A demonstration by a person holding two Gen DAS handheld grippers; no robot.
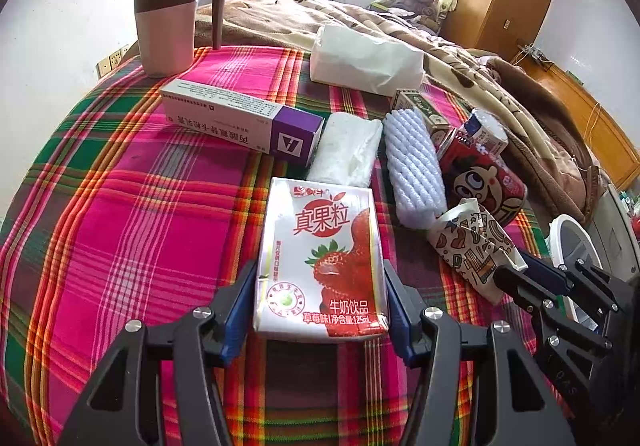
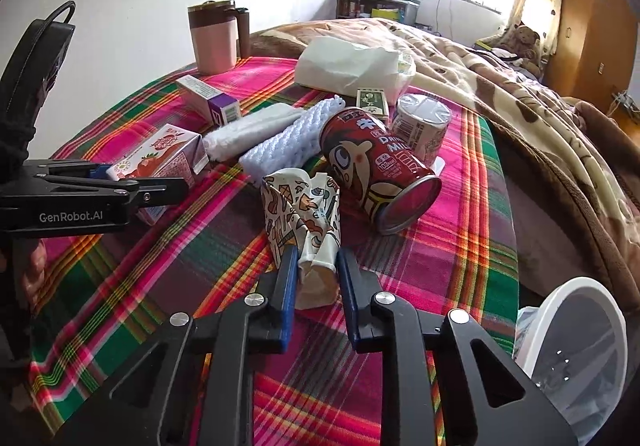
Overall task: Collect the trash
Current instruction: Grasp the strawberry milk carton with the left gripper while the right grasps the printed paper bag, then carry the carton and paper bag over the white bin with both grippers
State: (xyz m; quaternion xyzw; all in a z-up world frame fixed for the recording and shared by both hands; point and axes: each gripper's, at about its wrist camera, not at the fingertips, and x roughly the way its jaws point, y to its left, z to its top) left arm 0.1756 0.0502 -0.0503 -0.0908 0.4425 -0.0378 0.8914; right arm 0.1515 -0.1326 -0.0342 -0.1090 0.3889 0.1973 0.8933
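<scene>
A strawberry milk carton (image 1: 320, 246) lies on the plaid cloth (image 1: 140, 226). My left gripper (image 1: 318, 266) is shut on the carton, a blue pad pressed against each side. The right wrist view shows the same carton (image 2: 160, 158) and the left gripper (image 2: 120, 182) at the left. My right gripper (image 2: 318, 252) is shut on a crumpled patterned paper cup (image 2: 300, 206), which is squeezed between its pads. In the left wrist view the cup (image 1: 468, 242) and the right gripper (image 1: 516, 270) sit at the right. A red drink can (image 2: 372, 166) lies on its side just behind the cup.
A white bin (image 2: 572, 326) with a clear liner stands at the lower right, off the cloth's edge. Farther back lie a white foam net (image 1: 414, 162), a folded tissue (image 1: 348, 150), a purple-ended medicine box (image 1: 240, 118), a tissue pack (image 1: 364, 62) and a pink mug (image 1: 168, 26). A blanket-covered bed (image 2: 500, 86) borders the right.
</scene>
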